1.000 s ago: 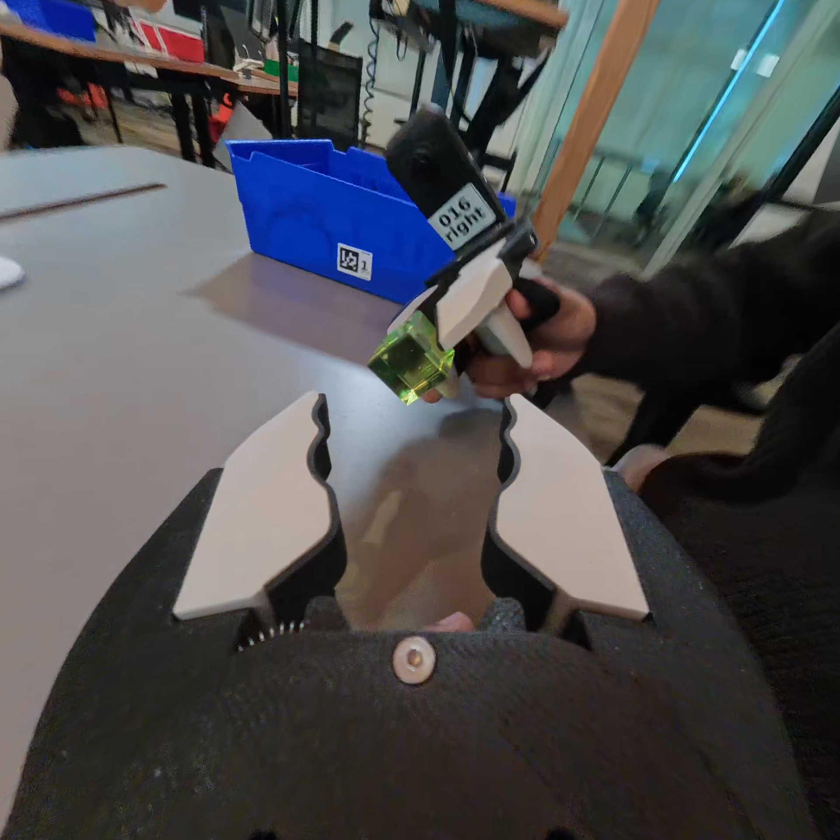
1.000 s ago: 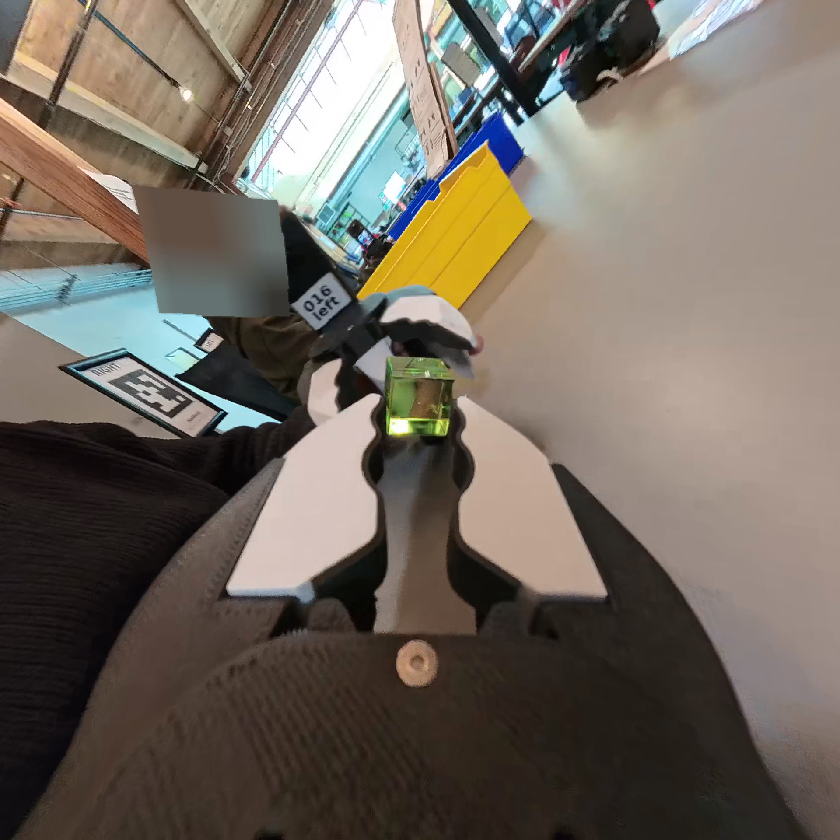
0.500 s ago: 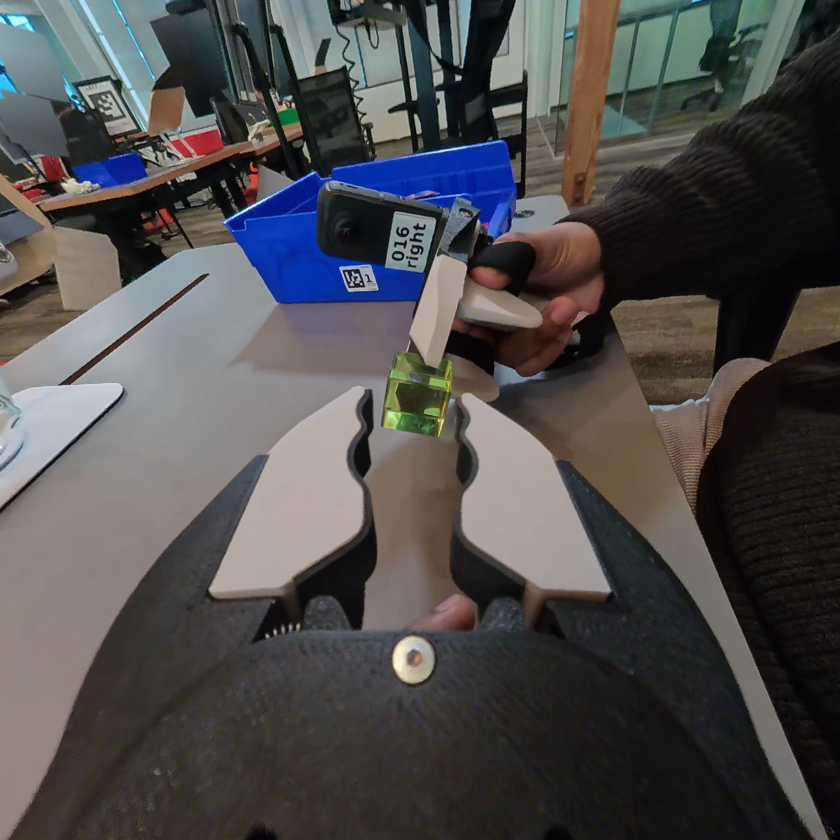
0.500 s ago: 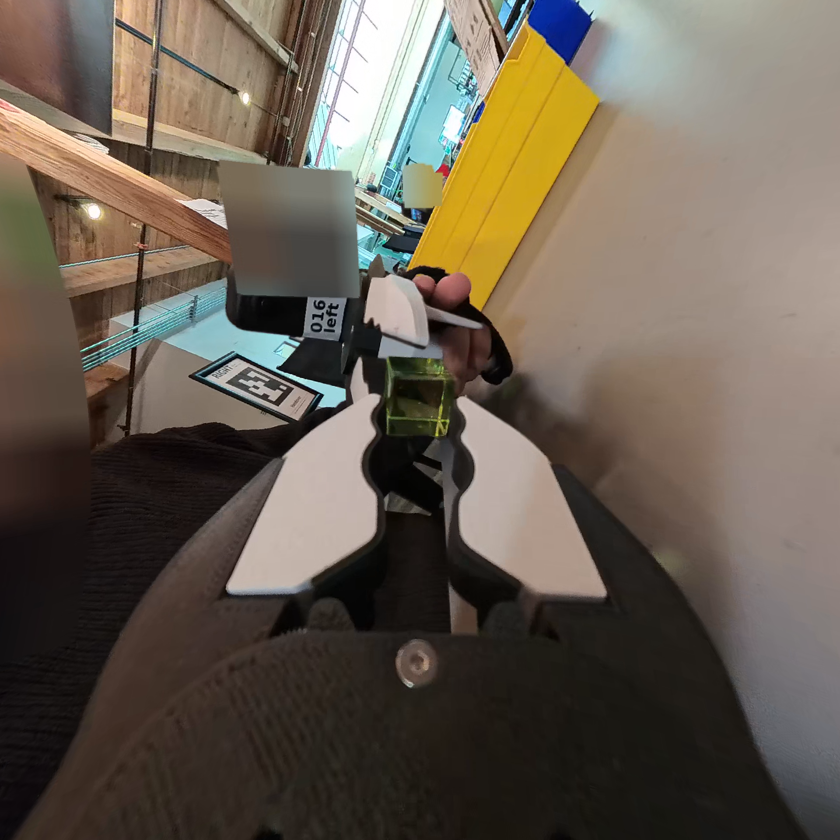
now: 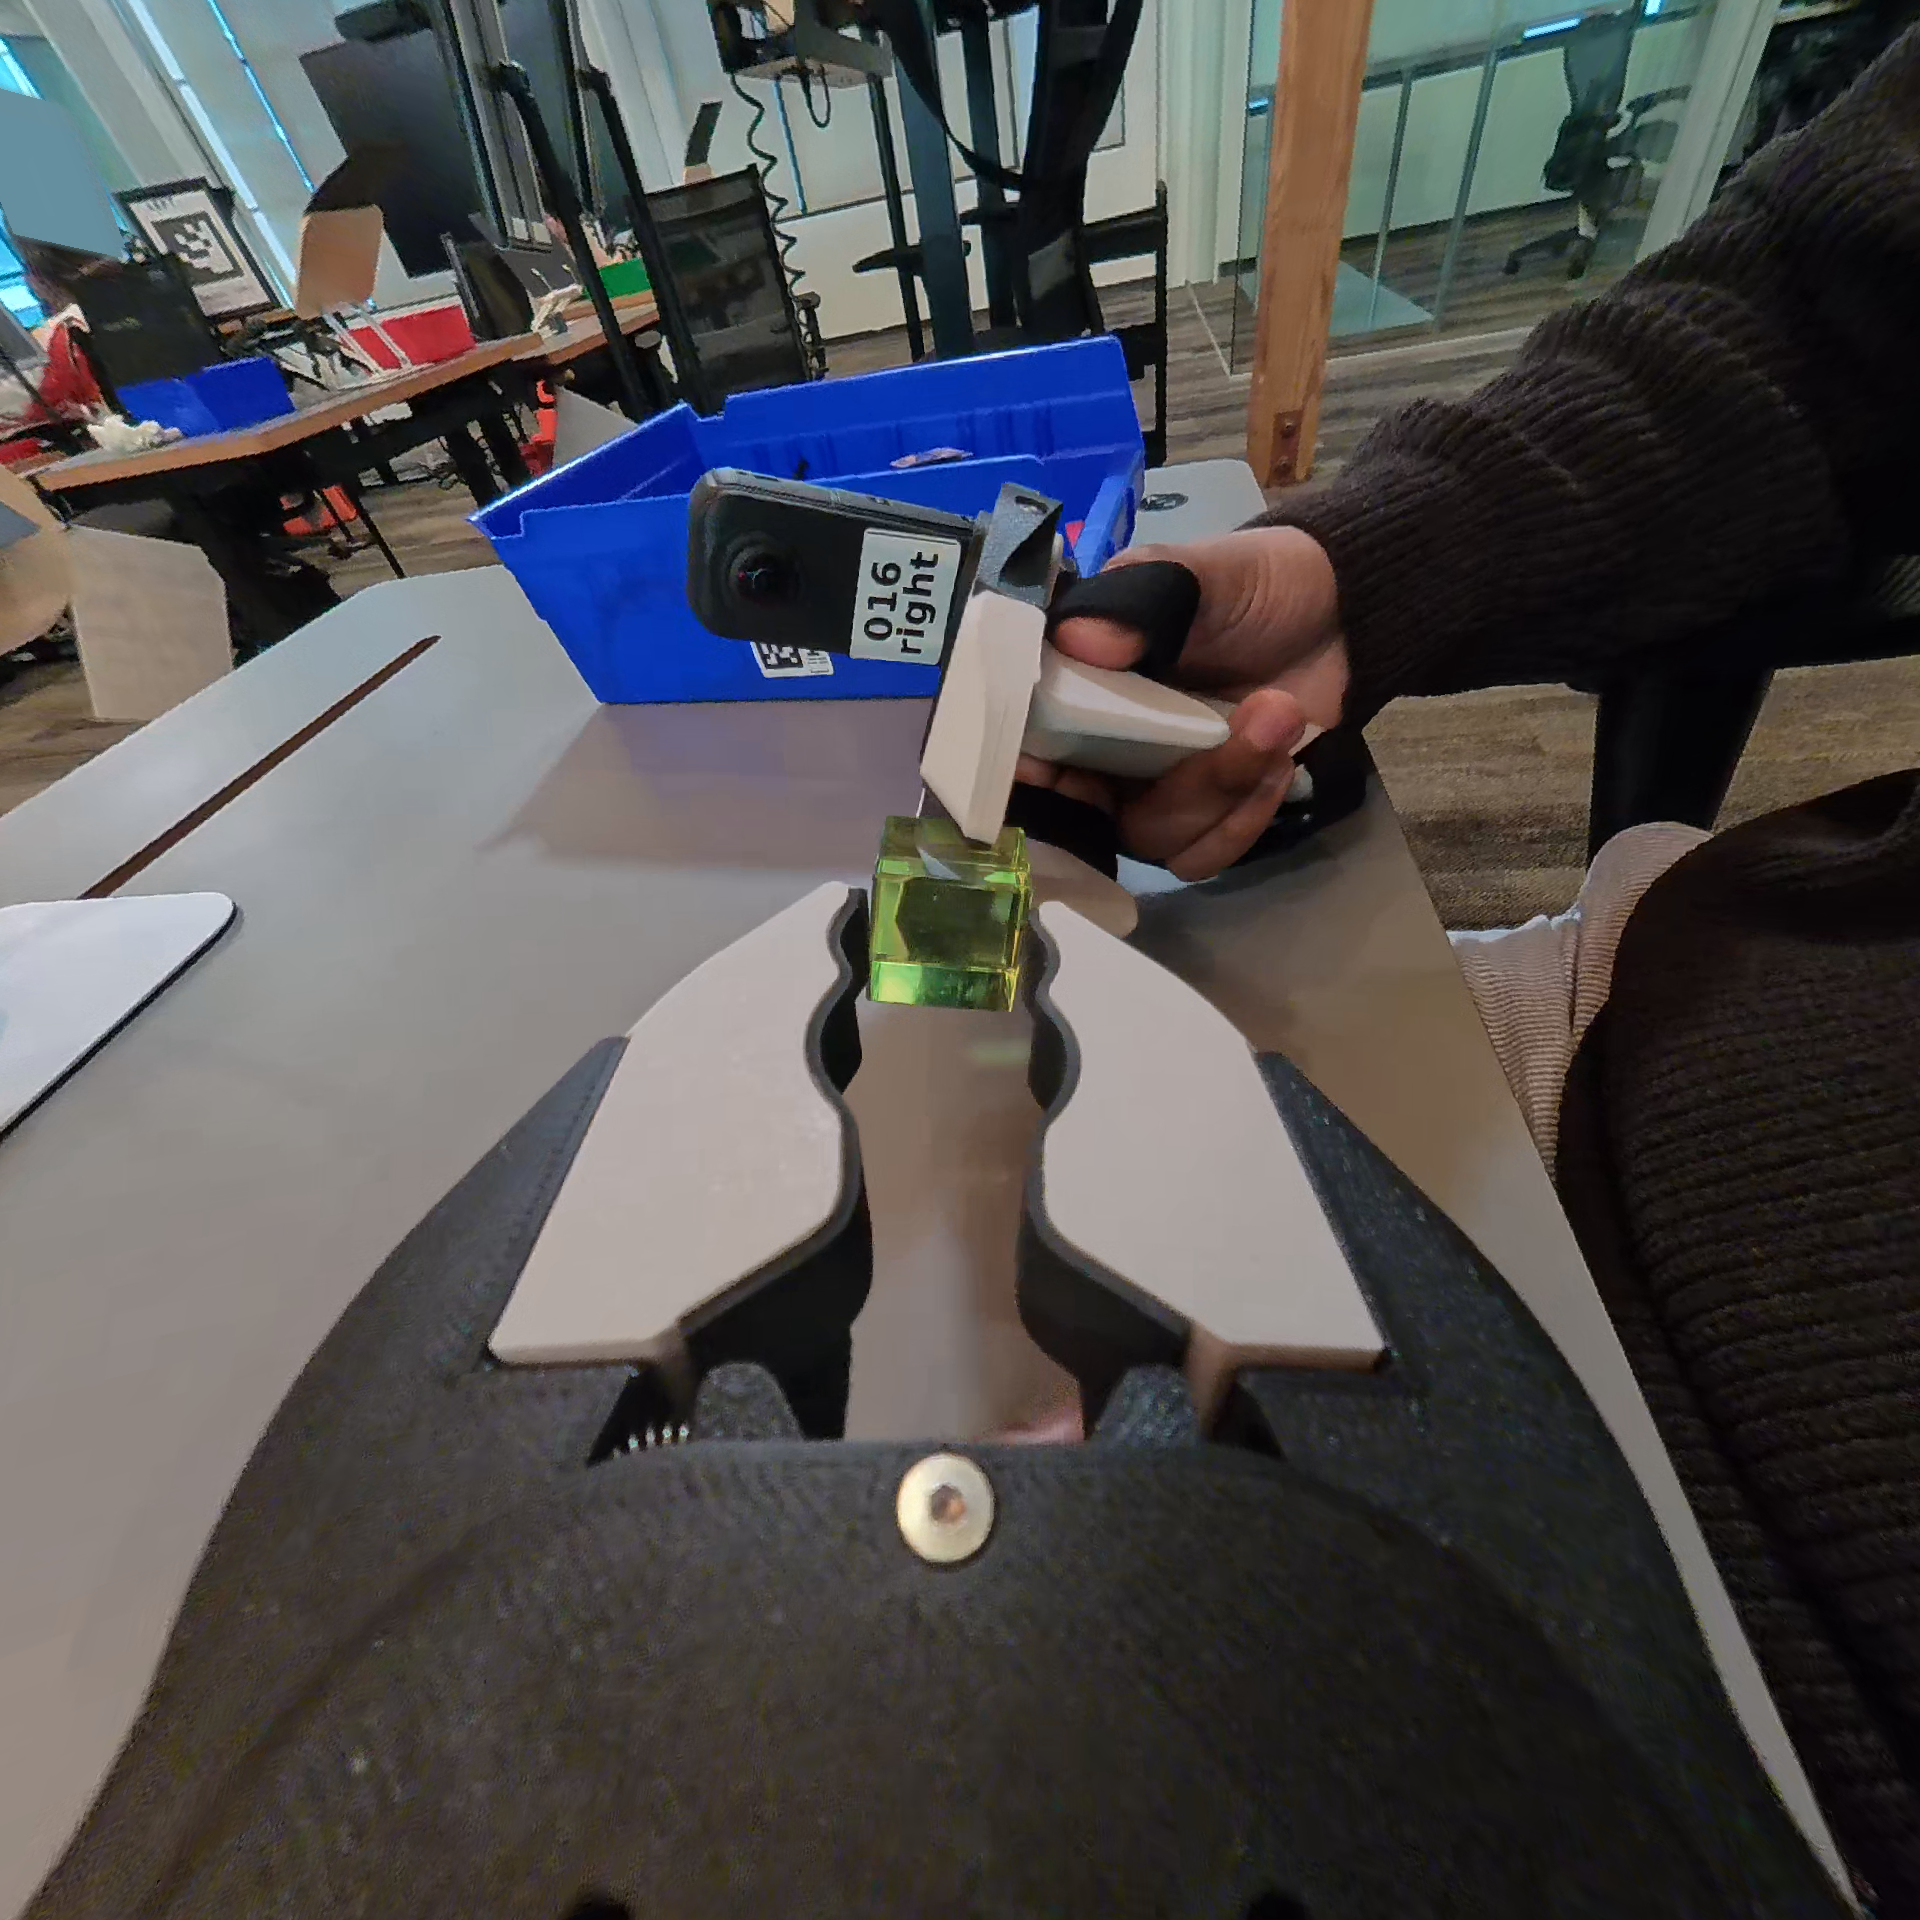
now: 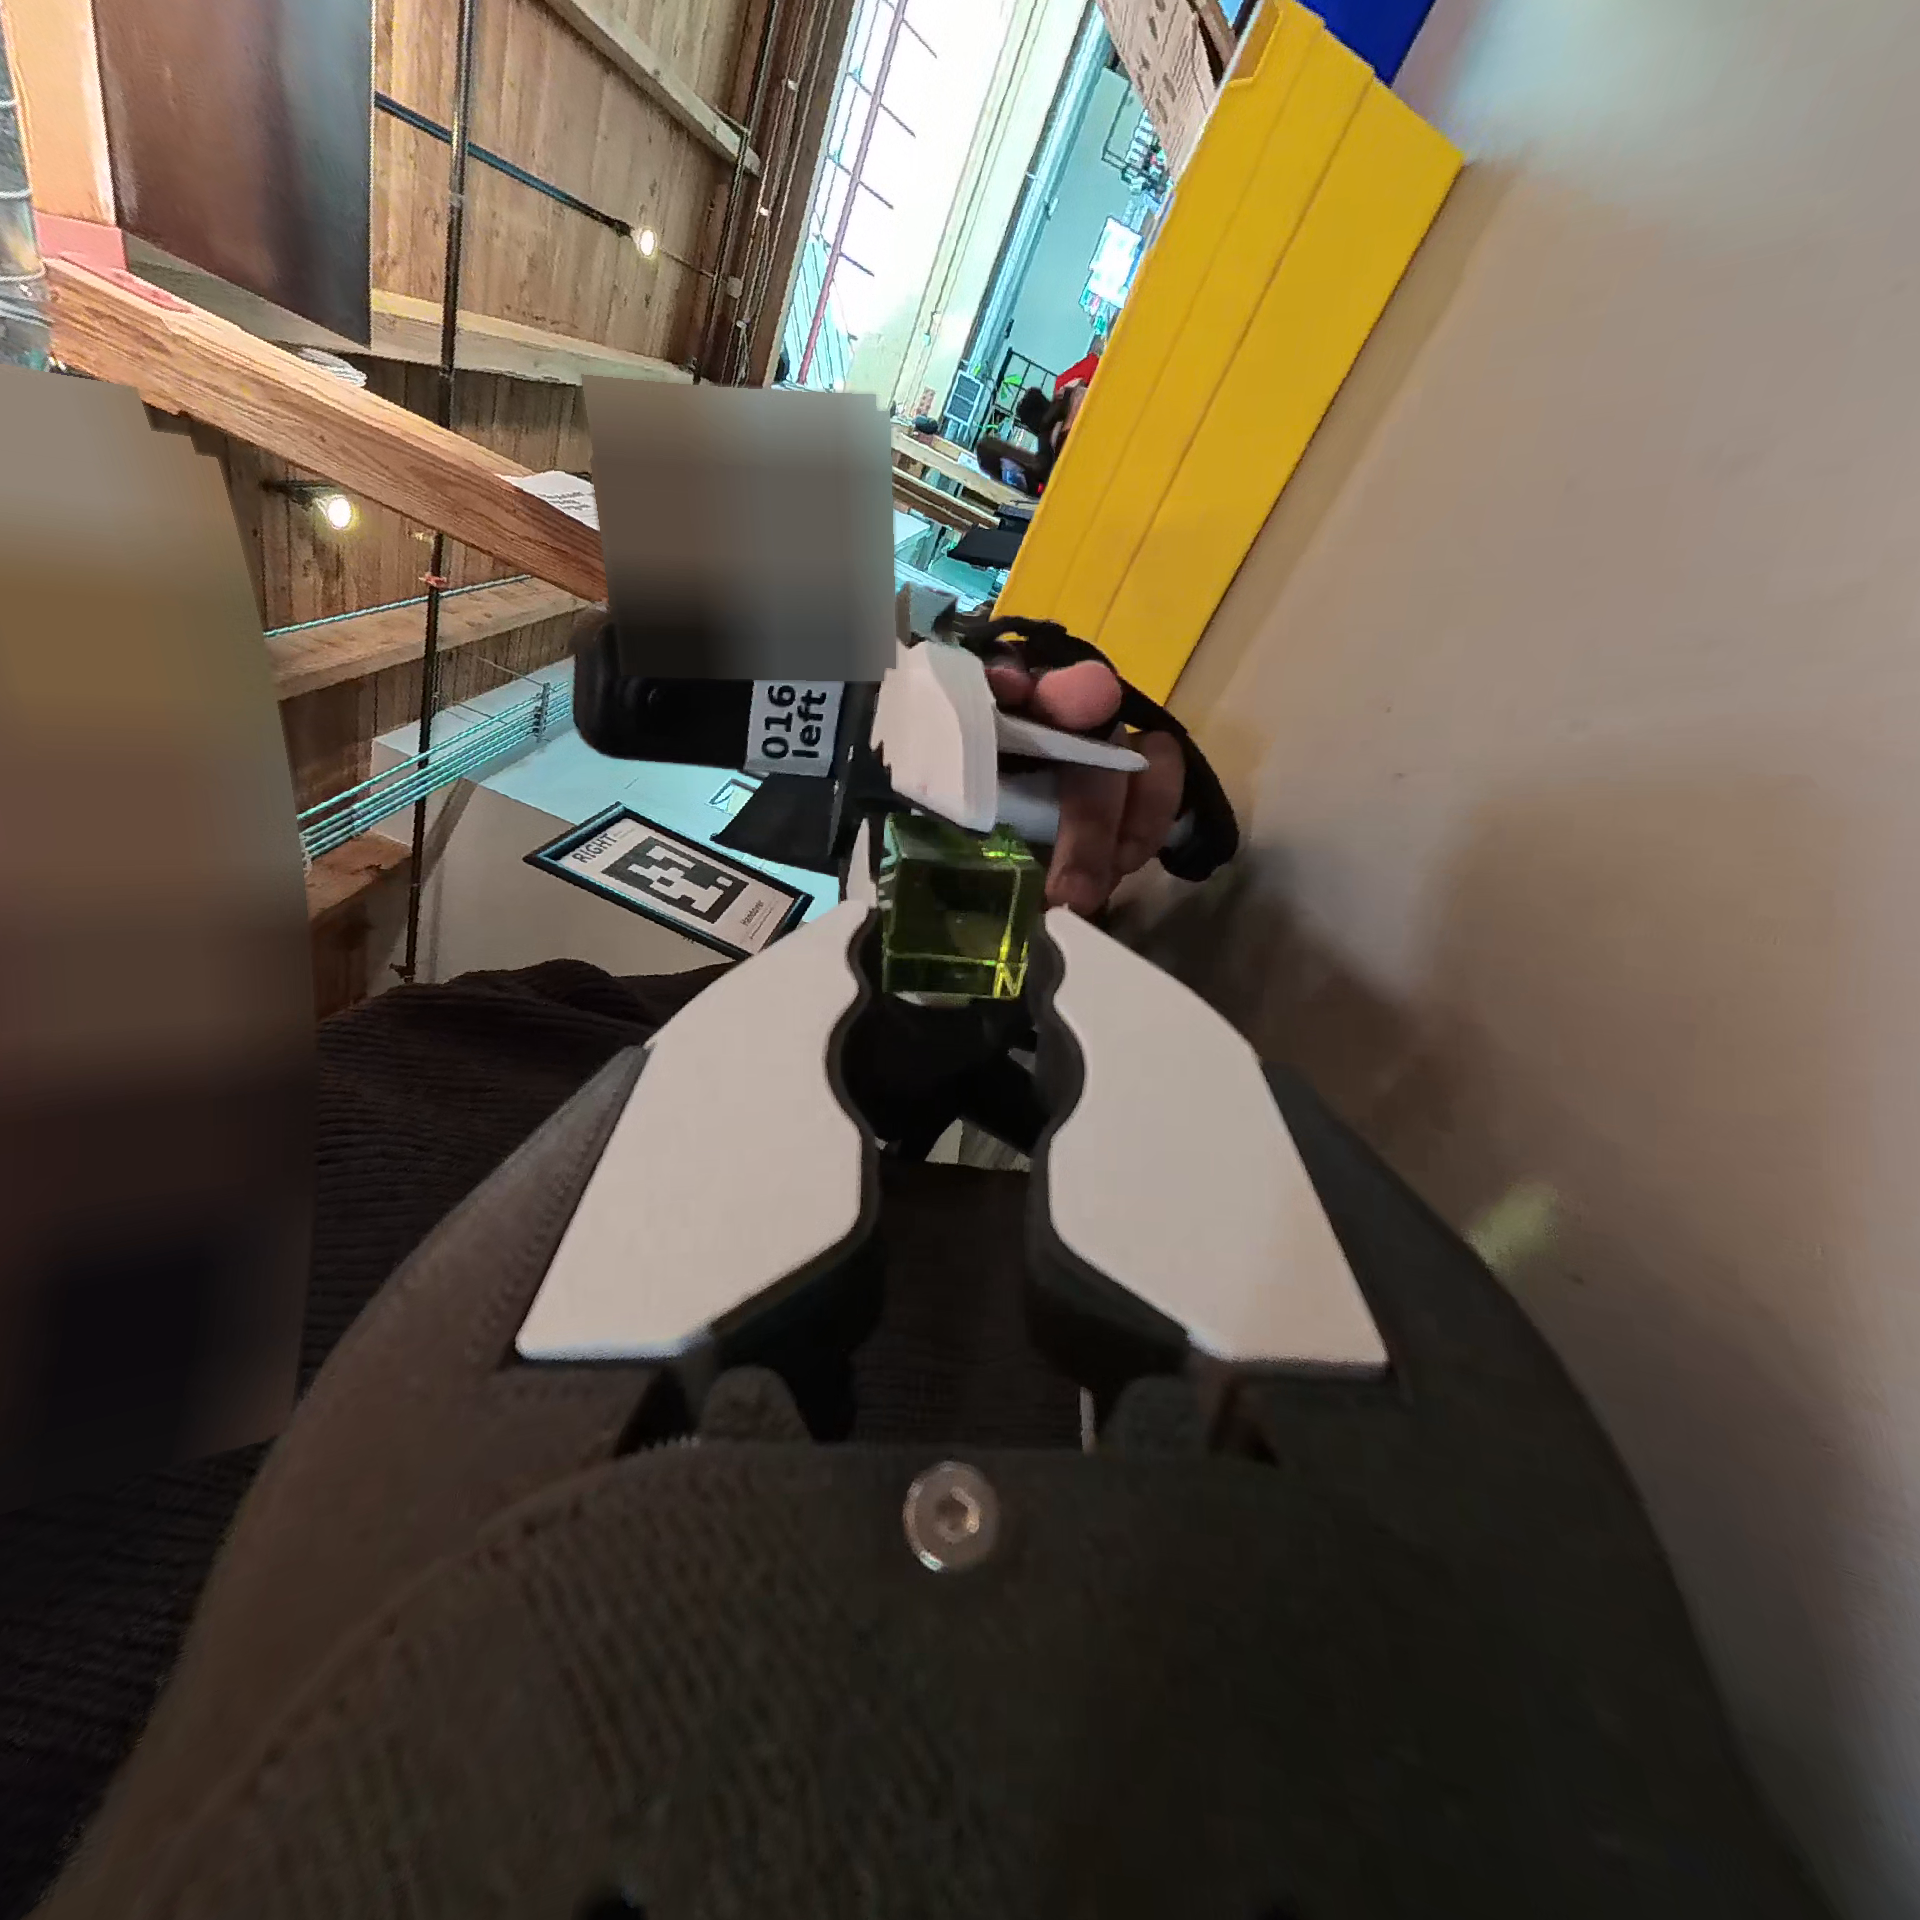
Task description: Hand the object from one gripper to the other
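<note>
Left wrist view: green cube pinched between left hand-held gripper tips.

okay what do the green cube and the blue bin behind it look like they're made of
Green cube: looks like clear tinted acrylic or glass, polished; you can see through it, and its edges glow bright. Which of the two, the look can't settle.

Blue bin: probably moulded plastic, smooth with a slight sheen; one even colour, thin walls and stepped rims.
</note>
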### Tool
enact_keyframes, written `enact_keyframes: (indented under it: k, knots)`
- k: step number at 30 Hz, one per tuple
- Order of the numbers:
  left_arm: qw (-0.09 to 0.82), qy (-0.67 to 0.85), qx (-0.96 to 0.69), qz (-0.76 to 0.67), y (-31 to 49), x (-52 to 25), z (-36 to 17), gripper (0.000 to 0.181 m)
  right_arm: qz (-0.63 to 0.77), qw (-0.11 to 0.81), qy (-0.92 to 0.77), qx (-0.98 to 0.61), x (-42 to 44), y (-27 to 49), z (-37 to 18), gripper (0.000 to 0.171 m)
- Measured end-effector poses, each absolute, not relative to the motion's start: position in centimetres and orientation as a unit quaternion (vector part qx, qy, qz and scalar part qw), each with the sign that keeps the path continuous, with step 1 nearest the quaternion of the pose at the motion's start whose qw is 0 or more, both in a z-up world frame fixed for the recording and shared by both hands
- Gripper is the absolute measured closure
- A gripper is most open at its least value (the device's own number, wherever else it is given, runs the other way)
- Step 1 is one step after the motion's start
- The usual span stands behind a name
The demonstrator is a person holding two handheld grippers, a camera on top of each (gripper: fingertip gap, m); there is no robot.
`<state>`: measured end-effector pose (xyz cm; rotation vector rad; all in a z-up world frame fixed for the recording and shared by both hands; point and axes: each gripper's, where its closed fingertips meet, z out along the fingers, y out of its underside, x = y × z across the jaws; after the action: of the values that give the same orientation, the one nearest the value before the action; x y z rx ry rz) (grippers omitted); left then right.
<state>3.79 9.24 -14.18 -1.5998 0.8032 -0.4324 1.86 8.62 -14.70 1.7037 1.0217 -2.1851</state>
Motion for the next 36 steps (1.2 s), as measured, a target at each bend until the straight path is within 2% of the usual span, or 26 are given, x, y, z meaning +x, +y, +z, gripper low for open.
enact_keyframes:
  k: [2, 5, 7, 15, 21, 26, 31, 36]
  knots:
    - [0.606, 0.337, -0.692, -0.203, 9.2, 3.7, -13.9, 0.152, -0.74, 0.069, 0.355, 0.567, 1.8, 8.7, -14.3, 0.142]
    - [0.599, 0.298, -0.695, -0.263, 9.2, 3.4, -13.4, 0.152, -0.739, -0.013, 0.377, 0.558, 1.5, 9.4, -13.5, 0.119]
    - [0.588, 0.266, -0.695, -0.317, 9.2, 3.2, -13.1, 0.152, -0.727, -0.075, 0.4, 0.553, 1.5, 10.0, -13.1, 0.11]
    - [0.512, 0.083, -0.624, -0.584, 9.1, 2.1, -11.0, 0.152, -0.576, -0.376, 0.588, 0.425, 1.8, 9.6, -12.0, 0.108]
    - [0.463, 0.013, -0.596, -0.656, 9.5, 1.7, -11.4, 0.153, -0.41, -0.524, 0.677, 0.315, 1.7, 8.1, -12.5, 0.119]
    - [0.426, 0.032, -0.61, -0.668, 9.0, 3.2, -12.0, 0.153, -0.387, -0.542, 0.683, 0.301, 1.7, 7.9, -12.5, 0.123]
    - [0.423, 0.041, -0.61, -0.669, 8.9, 3.5, -12.0, 0.153, -0.41, -0.531, 0.676, 0.304, 2.0, 8.0, -12.3, 0.145]
    - [0.422, 0.04, -0.604, -0.675, 8.9, 3.4, -12.0, 0.153, -0.407, -0.532, 0.678, 0.304, 2.0, 7.9, -12.3, 0.145]
